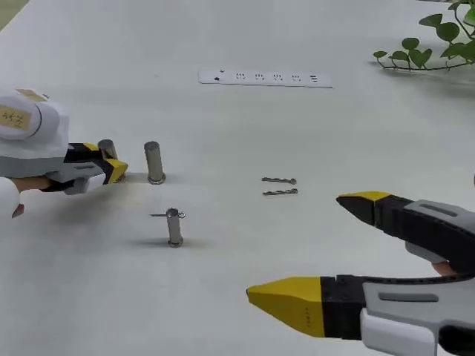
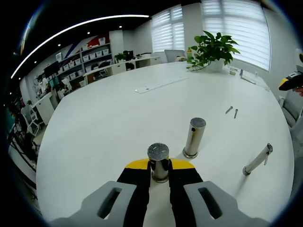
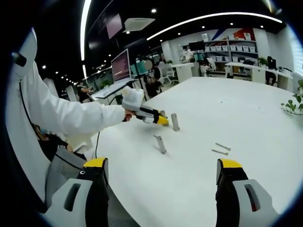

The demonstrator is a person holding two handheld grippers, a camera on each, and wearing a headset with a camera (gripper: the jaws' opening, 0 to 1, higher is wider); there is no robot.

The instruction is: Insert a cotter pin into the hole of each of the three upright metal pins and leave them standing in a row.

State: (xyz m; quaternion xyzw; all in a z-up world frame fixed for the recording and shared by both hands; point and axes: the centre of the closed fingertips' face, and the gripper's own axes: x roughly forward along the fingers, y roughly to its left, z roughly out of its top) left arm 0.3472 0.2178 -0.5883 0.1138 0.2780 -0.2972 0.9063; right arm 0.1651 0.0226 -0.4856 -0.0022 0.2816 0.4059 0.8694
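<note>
Brushed metal pins (image 1: pixel 154 162) — matt table (image 1: pixel 89 297)

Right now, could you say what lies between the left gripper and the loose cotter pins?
In the head view, one bare upright metal pin stands there.

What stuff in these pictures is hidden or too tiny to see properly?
- Head view: the held pin is mostly hidden behind the left gripper, which covers its base.
- Left gripper view: the loose cotter pins are too small to tell their shape.
- Head view: the right gripper is cut off by the right and bottom edges.
- Head view: the power strip has markings too small to read.
</note>
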